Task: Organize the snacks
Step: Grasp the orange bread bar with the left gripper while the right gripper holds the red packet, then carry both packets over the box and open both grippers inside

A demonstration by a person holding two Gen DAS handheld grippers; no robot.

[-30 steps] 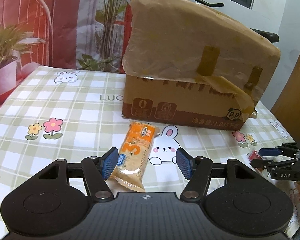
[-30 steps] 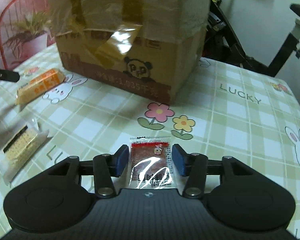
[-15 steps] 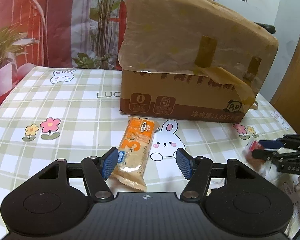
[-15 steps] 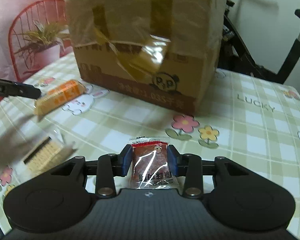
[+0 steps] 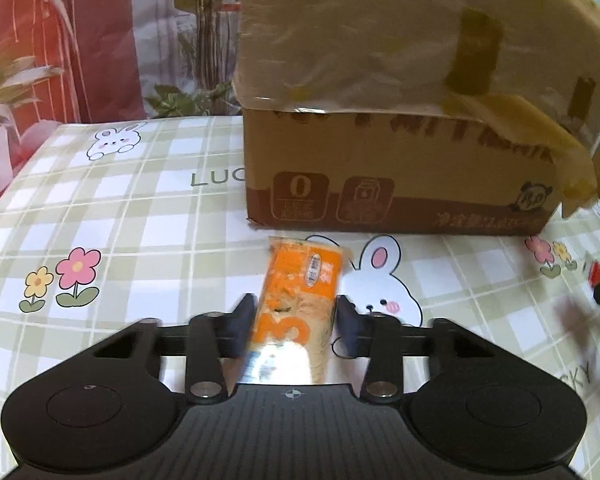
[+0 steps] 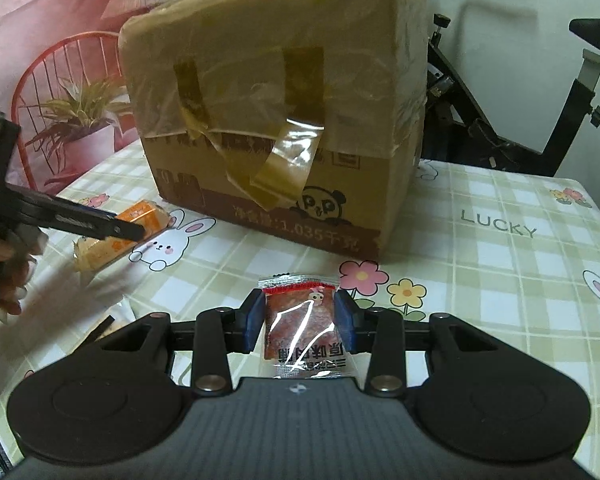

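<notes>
An orange snack pack (image 5: 300,280) lies on the checked tablecloth (image 5: 140,240) in front of a taped cardboard box (image 5: 400,120). My left gripper (image 5: 296,312) straddles the pack's near half. Its jaws are closing and both blue pads touch the pack's sides. In the right wrist view my right gripper (image 6: 300,312) is shut on a small red snack sachet (image 6: 300,320), its pads pressing both edges. That view also shows the left gripper's fingers (image 6: 100,224) over the orange pack (image 6: 148,220), and a hand (image 6: 4,276) behind them.
The box (image 6: 284,128) fills the middle of the table. A clear-wrapped cracker pack (image 6: 108,326) lies at the near left. A red chair (image 6: 60,80) with potted plants stands beyond the table's left side, and an exercise bike (image 6: 520,120) behind its right side.
My left gripper went forward and down over the orange pack and its jaws narrowed onto it. My right gripper closed on the red sachet and has held it since.
</notes>
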